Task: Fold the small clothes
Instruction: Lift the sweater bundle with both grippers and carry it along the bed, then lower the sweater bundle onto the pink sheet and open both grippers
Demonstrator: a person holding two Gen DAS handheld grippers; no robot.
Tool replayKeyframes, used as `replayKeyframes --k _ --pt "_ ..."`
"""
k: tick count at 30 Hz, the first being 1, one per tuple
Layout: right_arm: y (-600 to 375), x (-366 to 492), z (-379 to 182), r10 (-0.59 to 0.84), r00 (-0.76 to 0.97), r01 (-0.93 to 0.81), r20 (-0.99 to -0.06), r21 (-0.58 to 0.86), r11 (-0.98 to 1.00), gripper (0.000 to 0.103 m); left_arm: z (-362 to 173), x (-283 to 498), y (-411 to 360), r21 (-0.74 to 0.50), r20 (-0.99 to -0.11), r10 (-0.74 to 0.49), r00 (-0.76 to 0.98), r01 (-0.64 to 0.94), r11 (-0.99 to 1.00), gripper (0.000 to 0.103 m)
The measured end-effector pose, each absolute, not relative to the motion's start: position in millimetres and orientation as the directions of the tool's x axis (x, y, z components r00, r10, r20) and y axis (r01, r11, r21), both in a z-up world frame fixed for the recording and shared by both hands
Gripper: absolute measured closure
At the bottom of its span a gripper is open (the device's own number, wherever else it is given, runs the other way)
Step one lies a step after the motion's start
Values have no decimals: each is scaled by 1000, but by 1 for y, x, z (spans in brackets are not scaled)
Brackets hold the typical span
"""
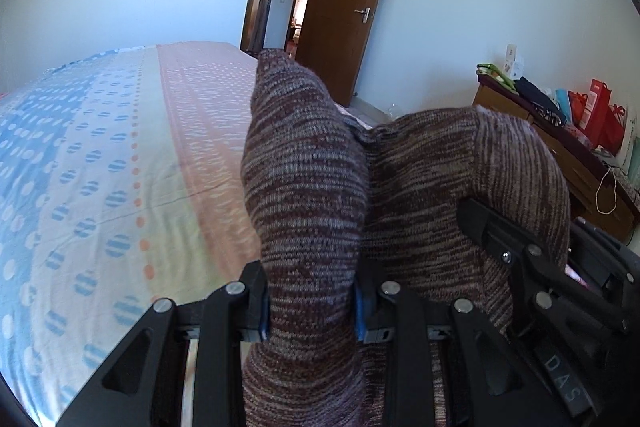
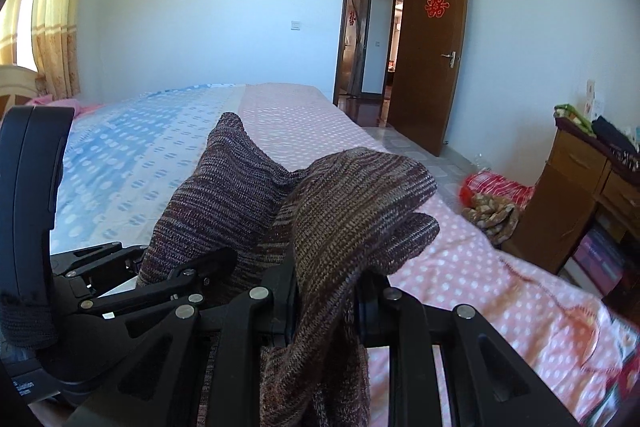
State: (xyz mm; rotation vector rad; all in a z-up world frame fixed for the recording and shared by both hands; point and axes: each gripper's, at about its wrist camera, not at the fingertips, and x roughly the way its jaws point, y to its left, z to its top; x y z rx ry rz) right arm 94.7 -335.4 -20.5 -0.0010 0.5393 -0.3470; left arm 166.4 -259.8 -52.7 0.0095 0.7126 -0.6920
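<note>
A brown and purple marled knit garment [image 1: 308,187] is lifted above the bed [image 1: 120,155], bunched into two humps. My left gripper [image 1: 310,311] is shut on its left hump, the fabric squeezed between the blue-padded fingers. My right gripper [image 2: 326,311] is shut on the other hump [image 2: 352,211], which droops over and down through its fingers. Each gripper shows in the other's view: the right gripper [image 1: 528,267] at the right of the left wrist view, the left gripper [image 2: 160,279] at the lower left of the right wrist view. The two stand close, side by side.
The bed's sheet is blue-dotted on the left and pink-dotted [image 2: 480,267] on the right. A wooden dresser [image 2: 576,187] with bags on top stands right of the bed, a red-and-brown bundle [image 2: 492,203] by it. An open brown door [image 2: 436,55] lies ahead, curtains [image 2: 52,19] at left.
</note>
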Motion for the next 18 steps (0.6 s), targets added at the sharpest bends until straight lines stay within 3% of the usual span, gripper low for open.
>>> replayKeyframes --k 13,18 --pt "-409 182 -83 -333 684 351 -649 -107 930 81 -95 209 -318 -143 -698 -453 555 511 847 72" --pt "-418 191 -89 -329 641 389 -693 -76 918 81 -102 209 -327 -114 -709 -429 560 509 853 65"
